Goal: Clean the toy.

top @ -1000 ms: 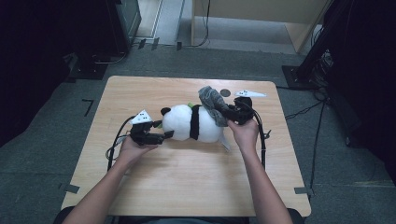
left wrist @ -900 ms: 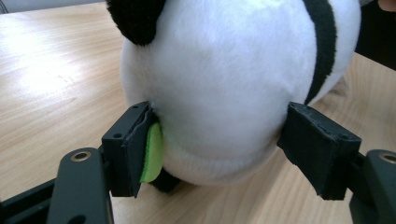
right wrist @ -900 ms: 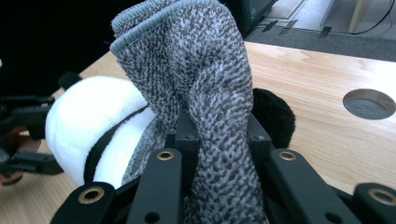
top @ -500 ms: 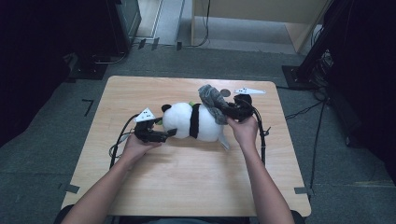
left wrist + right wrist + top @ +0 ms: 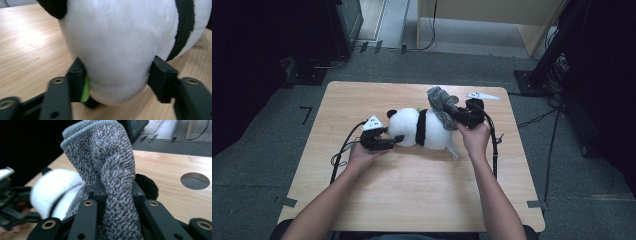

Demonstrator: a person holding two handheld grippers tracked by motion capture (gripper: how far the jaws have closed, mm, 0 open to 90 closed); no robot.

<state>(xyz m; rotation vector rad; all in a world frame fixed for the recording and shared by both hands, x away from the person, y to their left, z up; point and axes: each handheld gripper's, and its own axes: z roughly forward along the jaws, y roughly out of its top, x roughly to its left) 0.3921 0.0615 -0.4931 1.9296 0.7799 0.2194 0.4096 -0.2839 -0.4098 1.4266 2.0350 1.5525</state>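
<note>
A black-and-white panda plush (image 5: 419,129) lies on its side in the middle of the wooden table (image 5: 412,200). My left gripper (image 5: 396,140) is at its head end. In the left gripper view the jaws have just been closing, and both pads (image 5: 160,77) now press into the white fur of the panda (image 5: 117,37); a green strip (image 5: 86,86) shows by the left pad. My right gripper (image 5: 457,116) is at the panda's other end, shut on a grey knitted cloth (image 5: 439,102). That cloth (image 5: 107,157) stands bunched up between the right gripper's (image 5: 117,195) jaws.
A round hole (image 5: 195,180) is cut in the tabletop near the right gripper. Cables (image 5: 494,145) trail from both grippers over the table's edges. Dark equipment and a wooden cabinet stand on the floor beyond the far edge.
The left gripper has edged a little toward the panda's head and its jaws have drawn in onto it. The right hand and the grey cloth have stayed put.
</note>
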